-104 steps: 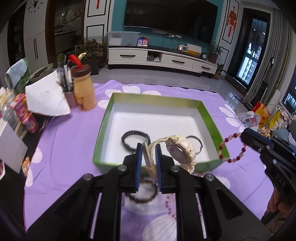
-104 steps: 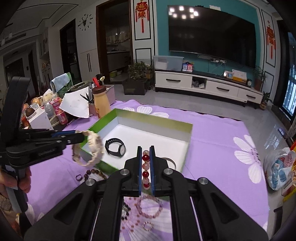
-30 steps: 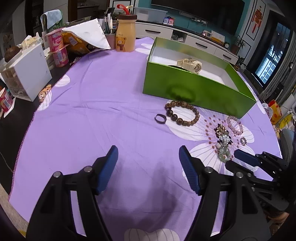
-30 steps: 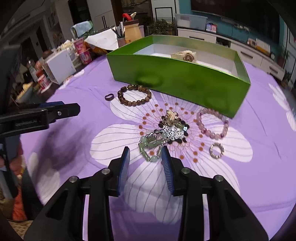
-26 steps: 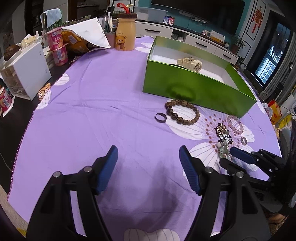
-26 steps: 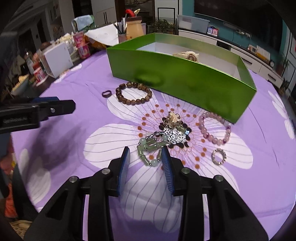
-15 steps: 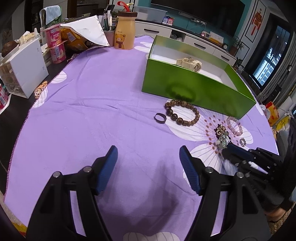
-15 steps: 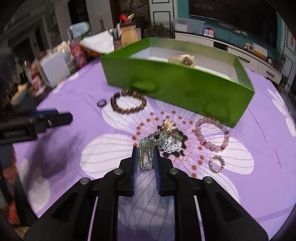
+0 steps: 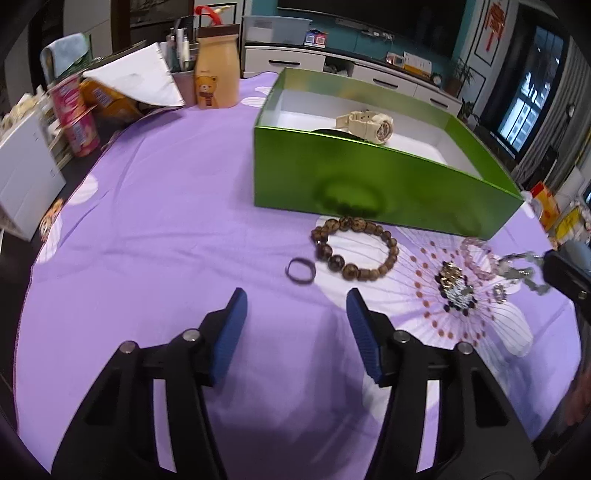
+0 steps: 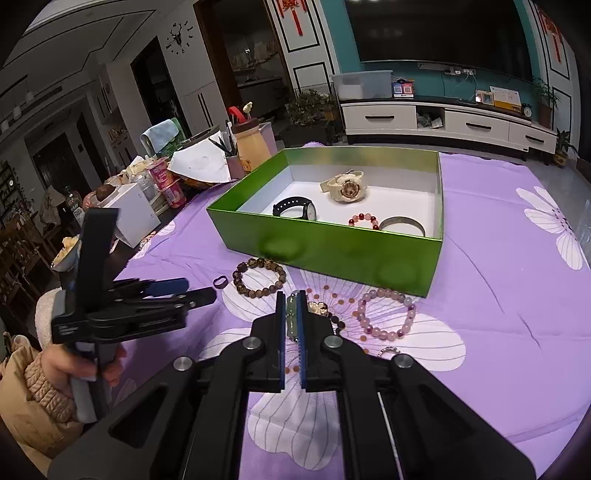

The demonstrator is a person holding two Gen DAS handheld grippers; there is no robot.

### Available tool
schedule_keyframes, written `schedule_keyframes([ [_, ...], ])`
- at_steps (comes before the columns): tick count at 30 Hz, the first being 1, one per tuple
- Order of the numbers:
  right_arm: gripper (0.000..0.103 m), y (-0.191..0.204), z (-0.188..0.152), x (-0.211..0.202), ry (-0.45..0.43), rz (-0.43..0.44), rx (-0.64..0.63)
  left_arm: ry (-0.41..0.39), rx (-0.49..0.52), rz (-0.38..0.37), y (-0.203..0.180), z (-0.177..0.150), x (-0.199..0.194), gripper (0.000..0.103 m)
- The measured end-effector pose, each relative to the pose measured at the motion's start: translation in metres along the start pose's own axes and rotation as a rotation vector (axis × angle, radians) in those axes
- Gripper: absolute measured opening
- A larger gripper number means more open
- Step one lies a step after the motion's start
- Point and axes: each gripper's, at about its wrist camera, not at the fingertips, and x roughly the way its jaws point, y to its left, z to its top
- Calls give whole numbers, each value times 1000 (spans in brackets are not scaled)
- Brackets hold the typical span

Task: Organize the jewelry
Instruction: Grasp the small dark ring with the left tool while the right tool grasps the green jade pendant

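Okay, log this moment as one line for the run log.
left tool: open, empty, near dark ring | right tool: shut on green bead bracelet, lifted | green box: two watches, red bead bracelet, bangle

Bare purple cloth [image 9: 166, 229] left of green box [image 9: 369, 184], bracelets crowding its front

A dark television [image 10: 436, 29] hangs on a teal wall [image 10: 336, 55] above a white cabinet [image 10: 443, 123].

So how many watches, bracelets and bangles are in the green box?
Watches: 2, cream and black
Bead bracelets: 1
Bangles: 1
Total: 4 in the box
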Motion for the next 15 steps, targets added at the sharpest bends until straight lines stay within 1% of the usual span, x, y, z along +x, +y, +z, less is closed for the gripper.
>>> schedule_keyframes([
  [3,5,-3,-1,0,6,0,7,2,21,-1,-4,6,9,44],
  [4,5,-4,-2,1,6,0,9,8,28,7,-5,7,14,35],
  [5,5,-5,-2,1,6,1,12,14,33,8,-5,8,19,29],
  [7,5,-7,-1,2,5,1,17,-7,61,22,-8,9,22,24],
  [10,5,-9,-1,4,10,3,23,-20,69,19,-6,10,25,19],
  [15,5,-9,-2,5,12,7,22,-29,65,9,-5,8,23,19],
])
